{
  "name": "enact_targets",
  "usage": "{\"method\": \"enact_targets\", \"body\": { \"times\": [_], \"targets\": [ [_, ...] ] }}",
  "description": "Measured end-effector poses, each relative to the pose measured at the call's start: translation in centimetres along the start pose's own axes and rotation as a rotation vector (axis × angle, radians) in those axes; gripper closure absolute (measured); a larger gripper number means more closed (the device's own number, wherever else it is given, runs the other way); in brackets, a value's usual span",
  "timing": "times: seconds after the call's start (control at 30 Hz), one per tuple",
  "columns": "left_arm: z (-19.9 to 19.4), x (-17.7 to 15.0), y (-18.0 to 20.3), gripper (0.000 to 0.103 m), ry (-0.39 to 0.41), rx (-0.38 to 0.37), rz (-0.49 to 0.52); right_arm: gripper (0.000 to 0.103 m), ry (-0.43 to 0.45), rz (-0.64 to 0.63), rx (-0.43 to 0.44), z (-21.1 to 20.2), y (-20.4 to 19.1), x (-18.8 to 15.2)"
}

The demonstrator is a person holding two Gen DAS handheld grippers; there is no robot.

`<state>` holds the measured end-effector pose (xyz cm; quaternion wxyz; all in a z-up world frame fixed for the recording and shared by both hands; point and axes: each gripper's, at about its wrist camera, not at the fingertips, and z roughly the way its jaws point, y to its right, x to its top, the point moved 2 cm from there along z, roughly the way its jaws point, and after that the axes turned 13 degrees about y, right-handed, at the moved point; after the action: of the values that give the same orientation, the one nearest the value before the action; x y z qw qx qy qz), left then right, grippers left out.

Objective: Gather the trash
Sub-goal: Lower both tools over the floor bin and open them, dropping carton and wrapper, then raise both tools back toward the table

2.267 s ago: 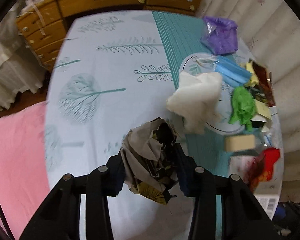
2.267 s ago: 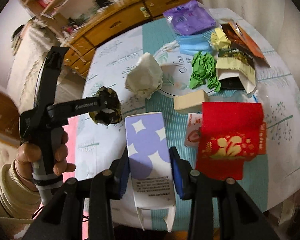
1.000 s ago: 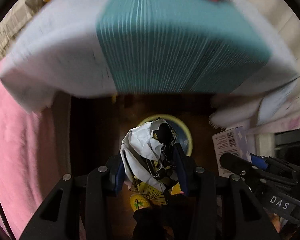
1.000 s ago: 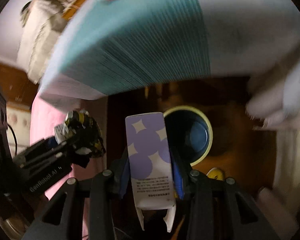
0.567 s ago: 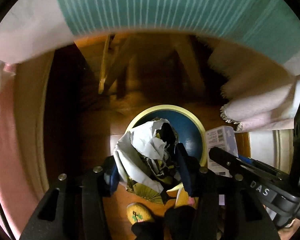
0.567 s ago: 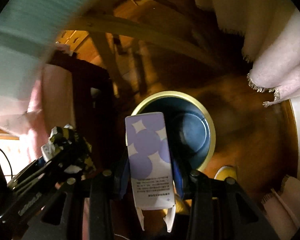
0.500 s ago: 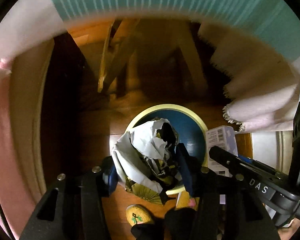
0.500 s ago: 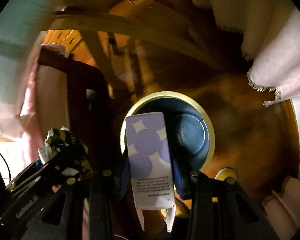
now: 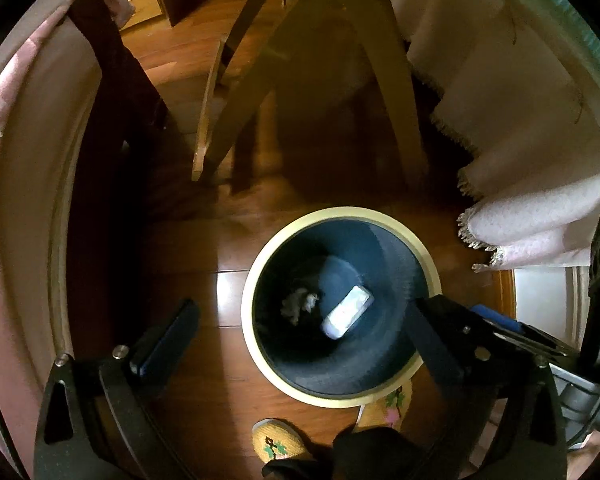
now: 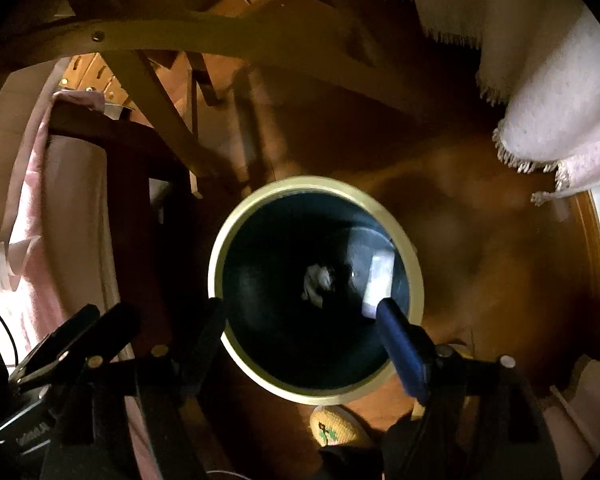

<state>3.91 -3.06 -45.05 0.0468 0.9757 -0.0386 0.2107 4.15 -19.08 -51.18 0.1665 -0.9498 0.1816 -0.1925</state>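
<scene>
- The left gripper (image 9: 300,316) is pointing down over the trash bin (image 9: 422,248), and its jaws are standing wide apart with nothing between them; they have just been opening.
- The right gripper (image 10: 300,320) is also hanging over the same bin (image 10: 216,264), released and empty, and its jaws too have just been opening.
- The crumpled paper (image 9: 299,305) is lying on the dark blue bottom of the bin, below and between the left gripper's fingers, nearer to the left finger.
- The purple and white carton (image 9: 347,312) is lying on its side just beside the paper, toward the left gripper's right finger; whether the two are touching I cannot tell.
- From the right wrist view the paper (image 10: 318,280) is showing below the middle of the claw and the carton (image 10: 378,280) just above its right fingertip, both blurred.
- The bin is standing on a wooden floor (image 9: 220,280), and its pale rim is passing between the fingers of each gripper.
- A yellow embroidered slipper (image 9: 278,442) is standing on the floor behind the left gripper's fingers, near the bin's rim.
- A fringed white cloth (image 9: 540,200) is hanging down ahead and to the right of the left gripper.
</scene>
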Motion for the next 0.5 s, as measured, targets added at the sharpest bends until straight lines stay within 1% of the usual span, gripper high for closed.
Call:
{"method": "enact_targets", "body": {
  "times": [0.13,0.23,0.37,0.5],
  "targets": [
    [-1.4,0.5,-0.4,0.001,0.015,0.021,-0.003,0.025,0.018,-0.025,-0.005,-1.6,-0.9,0.4],
    [-3.6,1.1,-0.6,0.001,0.036,0.037,0.000,0.025,0.012,-0.028,-0.008,-3.8,-1.8,0.6],
    [-7.6,2.6,-0.6,0.001,0.053,0.054,0.010,0.025,-0.013,-0.020,-0.004,-6.9,-3.1,1.0],
    [-12.4,4.2,-0.8,0.001,0.078,0.042,0.021,0.025,0.020,-0.057,-0.006,-11.0,-5.1,1.6]
  ]
}}
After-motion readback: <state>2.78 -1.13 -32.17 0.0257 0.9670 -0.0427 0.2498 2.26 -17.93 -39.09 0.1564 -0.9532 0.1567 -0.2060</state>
